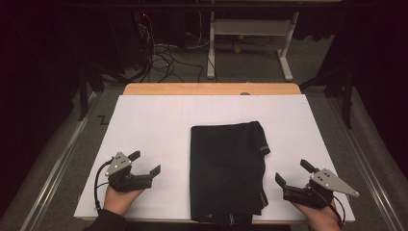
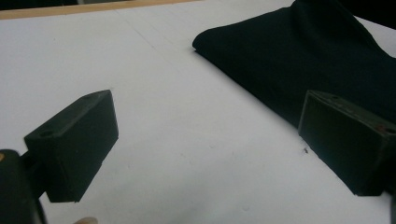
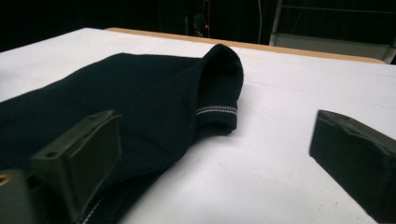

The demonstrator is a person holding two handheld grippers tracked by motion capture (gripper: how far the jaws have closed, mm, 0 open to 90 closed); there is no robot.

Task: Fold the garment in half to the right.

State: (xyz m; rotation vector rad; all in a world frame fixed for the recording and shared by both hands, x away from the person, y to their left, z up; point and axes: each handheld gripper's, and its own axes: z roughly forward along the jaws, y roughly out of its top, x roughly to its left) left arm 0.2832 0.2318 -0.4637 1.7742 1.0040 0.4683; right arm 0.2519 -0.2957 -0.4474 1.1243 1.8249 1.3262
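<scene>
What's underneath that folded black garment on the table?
The black garment lies flat on a white sheet that covers the wooden table, whose edge shows at the far side. Whether anything sits beneath the cloth or between its folded layers is hidden.

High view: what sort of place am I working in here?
Probably a lab or recording workspace: a wooden table covered with white sheet, loose cables on the grey floor behind, and a bare metal desk frame in a dark room.

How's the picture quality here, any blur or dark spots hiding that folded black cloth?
High view: room dim, folded black cloth reads as a flat dark shape on the white sheet. Left gripper view: near jaws soft, cloth featureless. Right gripper view: sharpest, its striped cuff shows.
</scene>
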